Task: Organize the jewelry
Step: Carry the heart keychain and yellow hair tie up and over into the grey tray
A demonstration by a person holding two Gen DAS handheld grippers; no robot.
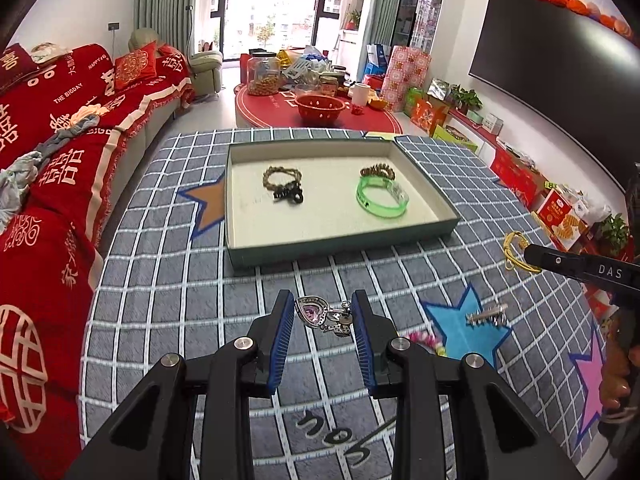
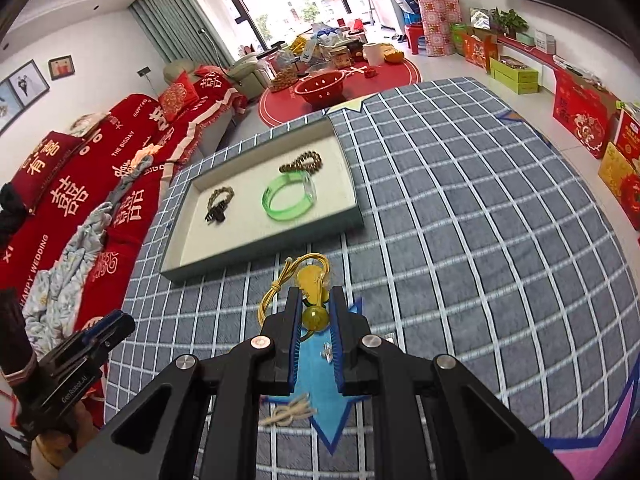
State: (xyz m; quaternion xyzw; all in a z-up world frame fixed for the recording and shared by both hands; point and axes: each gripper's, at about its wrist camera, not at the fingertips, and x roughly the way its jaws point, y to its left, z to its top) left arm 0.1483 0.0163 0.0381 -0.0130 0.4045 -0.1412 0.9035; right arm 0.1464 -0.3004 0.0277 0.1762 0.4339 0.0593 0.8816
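Left gripper [image 1: 323,312]: black arms, blue ribbed pads, pitched downward, jaws part-closed and clamped on a heart pendant charm [image 1: 320,314]. Right gripper [image 2: 316,308]: same build, pitched downward, jaws nearly together, pinching a yellow bead pendant on cord [image 2: 314,300]. In the left wrist view, the right gripper enters at 3 o'clock. Person's hand [image 2: 60,440]: grips the left gripper's handle at 8 o'clock in the right wrist view.

Both wrist views angled down, sharing the tray [image 1: 240,248] [image 2: 176,270].
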